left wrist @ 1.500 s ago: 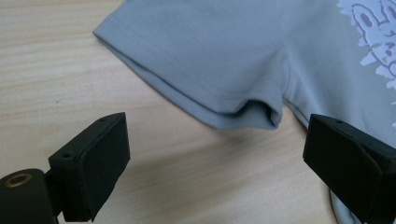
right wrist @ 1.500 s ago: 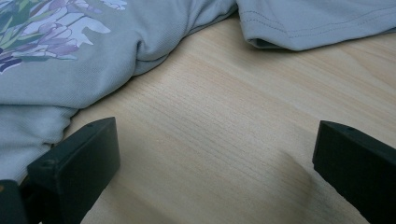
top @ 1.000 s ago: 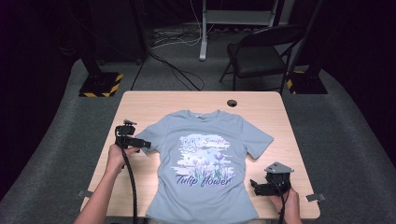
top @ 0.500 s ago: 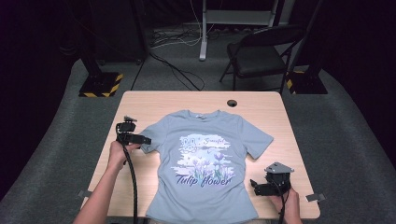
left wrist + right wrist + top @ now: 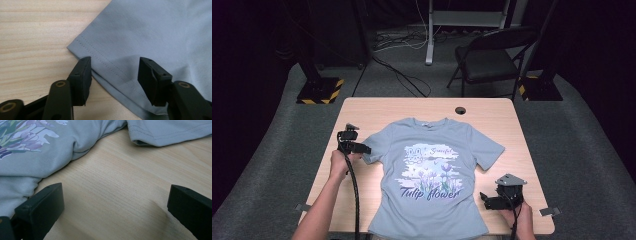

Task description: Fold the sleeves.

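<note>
Left gripper [image 5: 113, 72] is closing, half-narrowed, around the t-shirt's [image 5: 432, 175] sleeve hem [image 5: 110, 68], running diagonally mid-frame; not pinching yet.

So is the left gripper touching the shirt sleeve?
Touching. In the left gripper view, the left gripper straddles the sleeve hem, its jaws just closing; one jaw tip rests on the hem edge, without a pinch yet.

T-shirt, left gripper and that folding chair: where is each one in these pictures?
T-shirt [image 5: 432, 165], high view, printed chest.
left gripper [image 5: 113, 72], left gripper view, midway between fingertips, over sleeve hem.
folding chair [image 5: 492, 62], high view, seat.
</note>
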The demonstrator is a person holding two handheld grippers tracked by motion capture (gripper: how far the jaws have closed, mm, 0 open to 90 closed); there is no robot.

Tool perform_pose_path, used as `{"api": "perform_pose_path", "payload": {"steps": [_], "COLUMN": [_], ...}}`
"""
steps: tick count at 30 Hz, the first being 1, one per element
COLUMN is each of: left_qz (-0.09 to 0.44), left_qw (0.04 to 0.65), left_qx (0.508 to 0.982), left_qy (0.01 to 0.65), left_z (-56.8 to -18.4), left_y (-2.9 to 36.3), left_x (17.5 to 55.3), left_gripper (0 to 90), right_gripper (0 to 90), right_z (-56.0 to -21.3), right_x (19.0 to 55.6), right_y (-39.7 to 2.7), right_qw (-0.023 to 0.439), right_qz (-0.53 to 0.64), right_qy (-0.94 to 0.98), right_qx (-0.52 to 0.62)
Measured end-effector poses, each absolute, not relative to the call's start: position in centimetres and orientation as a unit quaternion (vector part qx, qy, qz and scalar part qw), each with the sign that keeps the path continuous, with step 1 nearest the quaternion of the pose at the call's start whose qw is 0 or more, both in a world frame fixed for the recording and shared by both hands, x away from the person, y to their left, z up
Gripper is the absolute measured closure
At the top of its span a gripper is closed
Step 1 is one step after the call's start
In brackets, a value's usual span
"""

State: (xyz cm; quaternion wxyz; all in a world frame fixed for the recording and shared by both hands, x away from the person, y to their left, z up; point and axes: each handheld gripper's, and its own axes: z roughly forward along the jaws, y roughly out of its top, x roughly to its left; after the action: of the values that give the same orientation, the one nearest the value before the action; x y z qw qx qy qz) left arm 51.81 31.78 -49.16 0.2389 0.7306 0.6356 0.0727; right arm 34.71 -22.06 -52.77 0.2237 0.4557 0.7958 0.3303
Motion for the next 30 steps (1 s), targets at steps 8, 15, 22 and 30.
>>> {"api": "perform_pose_path", "payload": {"steps": [8,15,22,30], "left_qz": [0.118,0.113,0.102,0.090], "left_qw": [0.207,0.212,0.219,0.229], "left_qx": [0.742,0.747,0.750,0.750], "left_qy": [0.627,0.620,0.616,0.614], "left_z": [-49.19,-49.17,-49.20,-49.04], "left_y": [31.09,30.93,30.87,30.84], "left_x": [51.66,51.63,51.72,51.89], "left_gripper": [56.2,67.1,77.3,84.1], "right_gripper": [0.0,0.0,0.0,0.0], "right_z": [-52.77,-52.77,-52.77,-52.77], "right_x": [34.71,34.70,34.71,34.72], "right_y": [-22.06,-22.07,-22.07,-22.09], "right_qw": [0.224,0.224,0.223,0.222], "right_qz": [0.330,0.330,0.330,0.330], "right_qy": [0.796,0.796,0.796,0.796], "right_qx": [0.456,0.456,0.456,0.456]}}
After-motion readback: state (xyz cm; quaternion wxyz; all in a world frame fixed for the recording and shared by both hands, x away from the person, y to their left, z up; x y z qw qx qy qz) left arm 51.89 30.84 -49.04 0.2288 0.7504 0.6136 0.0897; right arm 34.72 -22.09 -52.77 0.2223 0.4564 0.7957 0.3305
